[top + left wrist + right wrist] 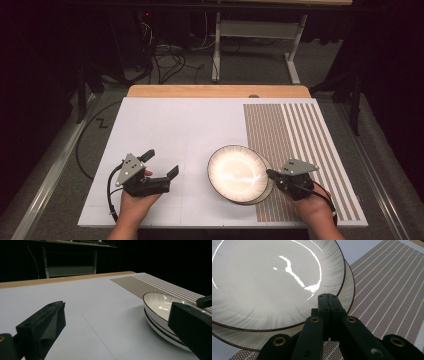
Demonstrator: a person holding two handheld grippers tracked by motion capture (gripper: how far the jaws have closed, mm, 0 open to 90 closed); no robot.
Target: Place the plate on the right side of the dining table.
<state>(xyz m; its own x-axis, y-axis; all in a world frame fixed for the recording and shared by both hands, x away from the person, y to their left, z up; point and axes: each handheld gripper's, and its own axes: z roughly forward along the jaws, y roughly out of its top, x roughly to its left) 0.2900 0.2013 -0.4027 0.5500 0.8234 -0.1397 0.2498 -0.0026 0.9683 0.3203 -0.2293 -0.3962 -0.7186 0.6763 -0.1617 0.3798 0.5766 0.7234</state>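
Two white plates with dark rims lie stacked near the table's front, the top plate (235, 172) (262, 277) set a little left of the lower plate (268, 191) (349, 287). My right gripper (269, 173) (328, 295) is shut, jaws pressed together with nothing between them, its tip over the stack's right rim. To the left, my left gripper (161, 163) (116, 307) stands open and empty just above the white board, pointing towards the plates (160, 305), a short way from them.
The stack straddles the white board (170, 125) and the left edge of a brown striped mat (300, 130) covering the table's right part. A wooden strip (215, 91) runs along the far edge. Cables and a metal frame (250, 30) lie on the floor beyond.
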